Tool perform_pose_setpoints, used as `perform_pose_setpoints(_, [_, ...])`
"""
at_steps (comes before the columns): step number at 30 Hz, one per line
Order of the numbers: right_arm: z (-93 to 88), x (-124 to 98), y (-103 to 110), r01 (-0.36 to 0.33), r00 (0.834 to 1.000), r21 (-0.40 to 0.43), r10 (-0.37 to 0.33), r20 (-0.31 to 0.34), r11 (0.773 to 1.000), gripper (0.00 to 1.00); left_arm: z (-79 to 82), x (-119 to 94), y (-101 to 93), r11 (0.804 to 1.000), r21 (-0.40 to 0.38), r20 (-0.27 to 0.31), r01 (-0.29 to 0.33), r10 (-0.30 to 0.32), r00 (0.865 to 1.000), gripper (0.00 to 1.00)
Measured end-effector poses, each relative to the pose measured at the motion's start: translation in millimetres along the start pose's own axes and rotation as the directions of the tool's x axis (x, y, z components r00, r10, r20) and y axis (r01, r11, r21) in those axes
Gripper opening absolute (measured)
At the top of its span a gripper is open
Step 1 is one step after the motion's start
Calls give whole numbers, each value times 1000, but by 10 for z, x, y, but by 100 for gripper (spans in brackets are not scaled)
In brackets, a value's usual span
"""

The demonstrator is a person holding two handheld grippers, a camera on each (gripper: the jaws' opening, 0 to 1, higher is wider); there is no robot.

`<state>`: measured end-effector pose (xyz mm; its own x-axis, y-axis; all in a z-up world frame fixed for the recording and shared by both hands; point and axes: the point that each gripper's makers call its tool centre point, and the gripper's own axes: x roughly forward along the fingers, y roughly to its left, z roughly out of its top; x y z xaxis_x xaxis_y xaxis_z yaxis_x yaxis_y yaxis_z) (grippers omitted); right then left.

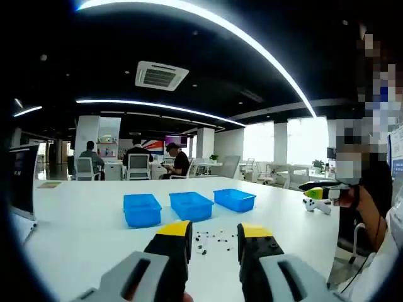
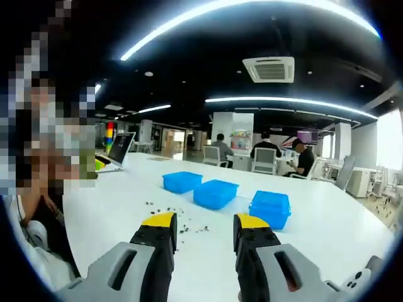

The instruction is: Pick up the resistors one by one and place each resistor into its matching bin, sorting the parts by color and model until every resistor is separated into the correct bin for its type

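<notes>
Writing: none can be read on the bins, the tools or the far wall displays; all of it is too small or blurred.
Bins: three blue bins stand in a row on the white table [image 1: 88, 214]: one [image 1: 142, 209], a middle one [image 1: 191, 206] and a third [image 1: 235, 199] in the left gripper view. In the right gripper view they are seen from another side [image 2: 182, 182], [image 2: 215, 193], [image 2: 271, 209].
Bin contents: the low angle hides the insides; I cannot tell if anything lies in them.
Resistors: a loose scatter of small dark resistors [image 1: 214, 239] lies on the table, on the near side of the bins, well apart from both tools. In the right gripper view the scatter [image 2: 182, 220] spreads leftward across the table; single colours and models are too small to make out.
Left tool [image 1: 214, 239]: released, yellow-tipped jaws apart, nothing between them, held above the table.
Right tool [image 2: 204, 229]: released, jaws spread, holding nothing.
Laptop [image 2: 118, 151]: open at the far left table edge.
White controller [image 1: 316, 204]: on the table at the right, partly cut off.
Background: seated people [image 1: 178, 162] at desks, backs mostly turned.
</notes>
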<state>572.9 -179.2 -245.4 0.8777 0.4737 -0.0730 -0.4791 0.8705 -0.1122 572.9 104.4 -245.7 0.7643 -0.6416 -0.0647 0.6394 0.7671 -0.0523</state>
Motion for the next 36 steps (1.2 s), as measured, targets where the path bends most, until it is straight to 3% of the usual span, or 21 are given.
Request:
perform_pose_setpoints(22, [-74,7,30,-5,1000,0,5,-20,1000,37,-32,-13,-28,1000,2,-6,3,-3,1000,31])
perform_pose_setpoints(32, [-132,161,70,-23,999,4,23,-40,1000,37,-53,3,-11,1000,5,-13,1,-1,1000,31])
perform_pose_setpoints(36, [-205,255,37,-22,996,-12,20,-84,1000,34,-75,3,24,1000,0,-17,-6,6,1000,31])
